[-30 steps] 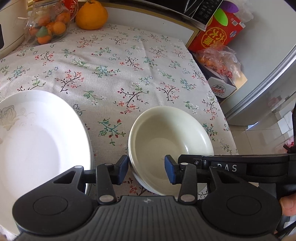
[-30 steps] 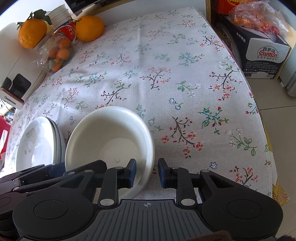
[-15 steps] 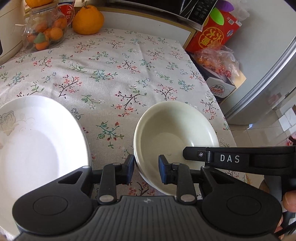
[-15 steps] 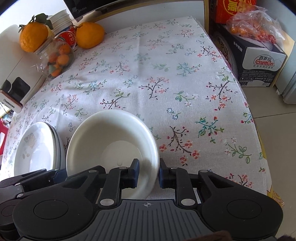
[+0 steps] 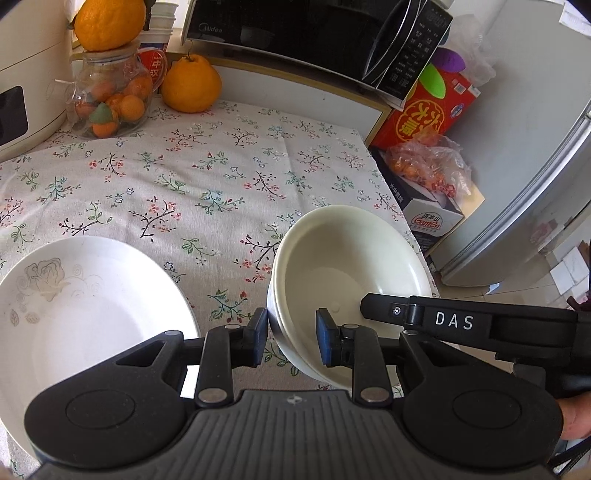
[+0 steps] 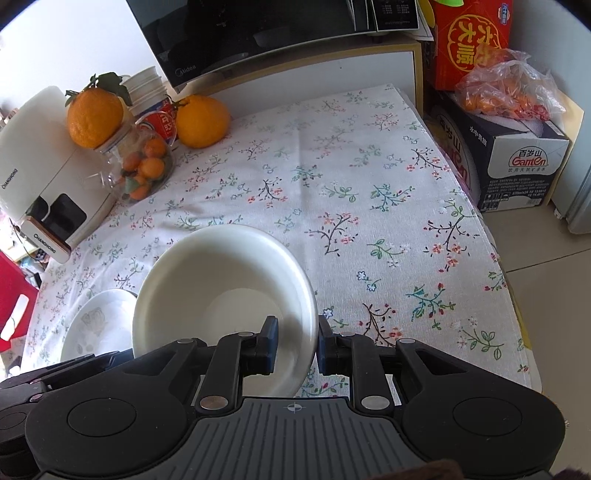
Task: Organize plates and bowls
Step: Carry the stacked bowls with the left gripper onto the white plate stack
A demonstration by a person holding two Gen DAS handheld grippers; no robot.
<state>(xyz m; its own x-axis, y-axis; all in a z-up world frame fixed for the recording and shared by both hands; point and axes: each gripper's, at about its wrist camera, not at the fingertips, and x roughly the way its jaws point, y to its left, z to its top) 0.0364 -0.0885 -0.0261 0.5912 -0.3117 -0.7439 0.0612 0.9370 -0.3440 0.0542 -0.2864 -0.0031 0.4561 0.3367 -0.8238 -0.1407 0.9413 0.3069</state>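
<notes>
A stack of cream bowls [image 5: 351, 258] hangs tilted, a little above the flowered tablecloth [image 5: 221, 184]. My left gripper [image 5: 291, 339] is shut on the stack's near left rim, one blue pad inside and one outside. My right gripper [image 6: 297, 345] is shut on the opposite rim of the same bowls [image 6: 221, 280]. A black finger of the right gripper [image 5: 443, 319] reaches over the bowl's right side in the left wrist view. Beside the bowls on the left lies a stack of white plates [image 5: 92, 314] with a faint rose print, also seen as the plates [image 6: 96, 321].
At the back stand a glass jar of small oranges [image 5: 110, 99], a large orange [image 5: 190, 85], a white appliance [image 5: 22, 92] and a black microwave [image 5: 314, 33]. Cardboard boxes [image 5: 432, 114] and a fridge [image 5: 535, 184] sit beyond the table's right edge.
The left gripper's jaws closed onto the bowls' rim. Both grippers then rose with the bowl stack, which lifted and tilted; more of the back of the room came into view.
</notes>
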